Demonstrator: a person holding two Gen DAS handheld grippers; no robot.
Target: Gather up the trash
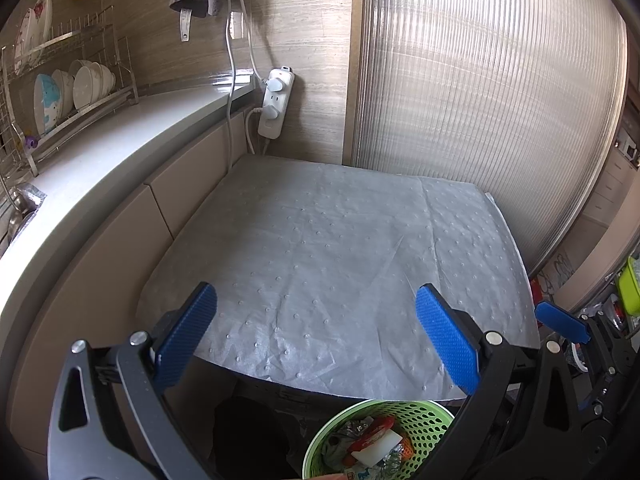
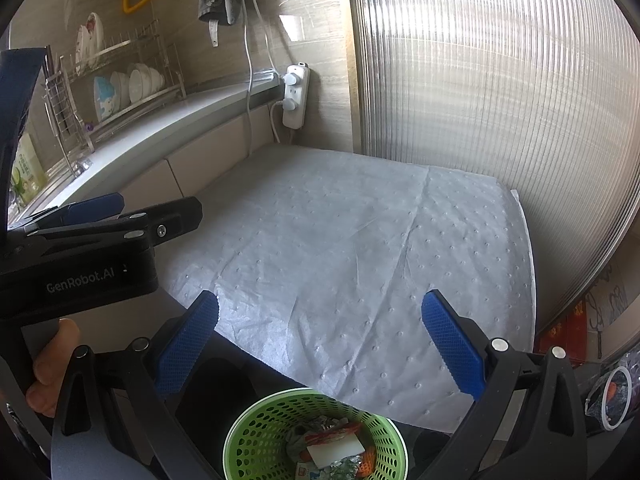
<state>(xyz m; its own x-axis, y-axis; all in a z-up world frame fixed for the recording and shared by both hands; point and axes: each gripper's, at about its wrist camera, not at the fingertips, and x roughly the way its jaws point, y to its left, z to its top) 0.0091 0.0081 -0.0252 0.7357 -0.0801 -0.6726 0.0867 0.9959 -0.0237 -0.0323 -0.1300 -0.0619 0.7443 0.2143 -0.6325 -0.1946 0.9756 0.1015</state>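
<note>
A green perforated basket (image 1: 424,420) stands below the table's near edge and holds several pieces of trash (image 1: 380,444): wrappers, foil, a white piece. It also shows in the right wrist view (image 2: 256,436) with the trash (image 2: 336,448) inside. My left gripper (image 1: 316,340) is open and empty above the table's front edge. My right gripper (image 2: 320,344) is open and empty, also above the front edge. The left gripper's body (image 2: 92,248) shows at the left of the right wrist view.
A grey dimpled mat (image 1: 332,256) covers the table. A ribbed translucent panel (image 1: 492,80) stands to the right. A white counter (image 1: 100,152) with a dish rack (image 1: 64,92) runs along the left. A power strip (image 1: 276,104) hangs on the back wall.
</note>
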